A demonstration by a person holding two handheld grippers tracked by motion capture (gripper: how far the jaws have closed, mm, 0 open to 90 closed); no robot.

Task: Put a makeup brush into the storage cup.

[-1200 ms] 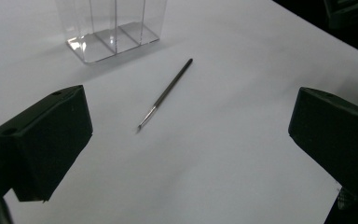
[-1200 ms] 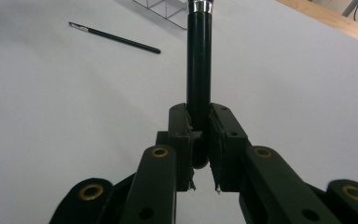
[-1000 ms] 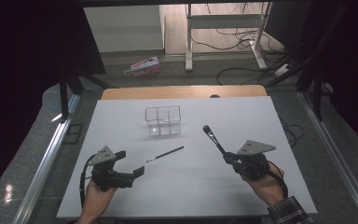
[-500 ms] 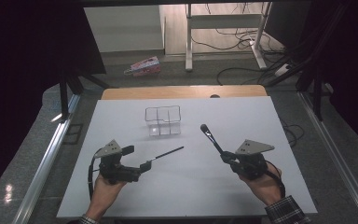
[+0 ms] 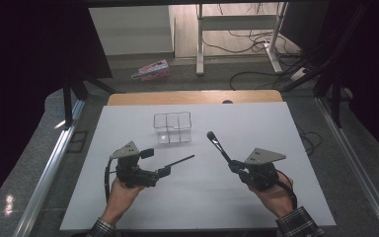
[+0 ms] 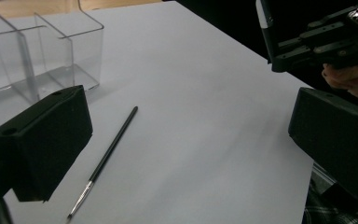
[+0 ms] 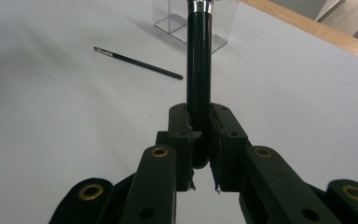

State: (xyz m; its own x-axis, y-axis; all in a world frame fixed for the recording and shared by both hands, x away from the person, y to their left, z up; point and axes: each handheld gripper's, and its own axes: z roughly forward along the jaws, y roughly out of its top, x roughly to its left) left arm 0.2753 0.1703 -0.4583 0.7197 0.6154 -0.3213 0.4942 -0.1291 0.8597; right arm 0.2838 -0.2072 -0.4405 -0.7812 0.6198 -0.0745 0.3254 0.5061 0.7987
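High view showed the thick black makeup brush with a silver ferrule (image 5: 218, 144) just right of centre, its handle end pinched between the pressed-together jaws of the right gripper (image 5: 235, 166) and its bristle head angled toward the upper left, lifted off the white table sheet (image 5: 276, 123). Left of centre, the thin black liner brush (image 5: 181, 160) lay flat on the sheet, with the left gripper (image 5: 154, 163) beside its near end, jaws spread wide and empty. Above both, at mid-frame, stood the clear plastic divided organiser (image 5: 172, 127). Right gripper view showed the grip sitting at the very butt of the thick handle (image 7: 199, 93), so I judged the long brush could pivot or slip during a tilt toward a compartment. The thin brush could roll or skid away should one jaw nudge it first.
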